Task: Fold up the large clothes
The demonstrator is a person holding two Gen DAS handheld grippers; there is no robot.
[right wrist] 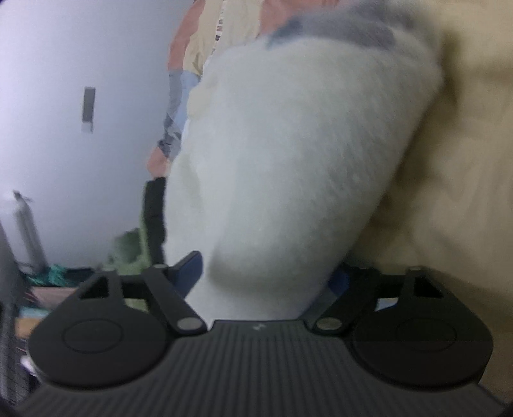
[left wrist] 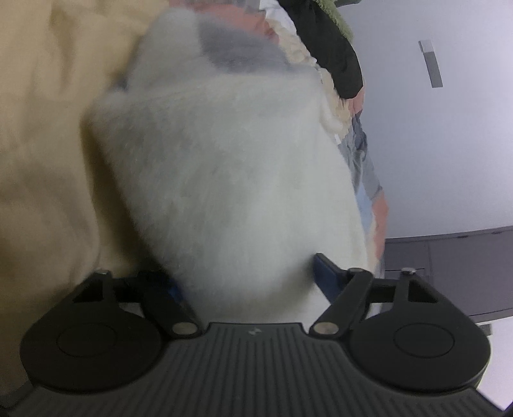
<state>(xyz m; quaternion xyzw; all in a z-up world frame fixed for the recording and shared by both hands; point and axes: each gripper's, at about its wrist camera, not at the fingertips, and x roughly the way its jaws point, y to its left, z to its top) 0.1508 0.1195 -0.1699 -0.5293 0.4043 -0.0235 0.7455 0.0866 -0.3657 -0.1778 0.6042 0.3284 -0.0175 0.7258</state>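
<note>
Two tongs [left wrist: 247, 272] [right wrist: 269, 272] clamp white fluffy garment [left wrist: 224, 179] [right wrist: 288, 160].

We can read no text, label, brand or number in either view. We see a small pale mark on the ribbed body of each gripper, too small for us to make out, and dark letter-like marks along the edge of a patchwork cloth [right wrist: 221, 29] in the right wrist view, too blurred for us to read
</note>
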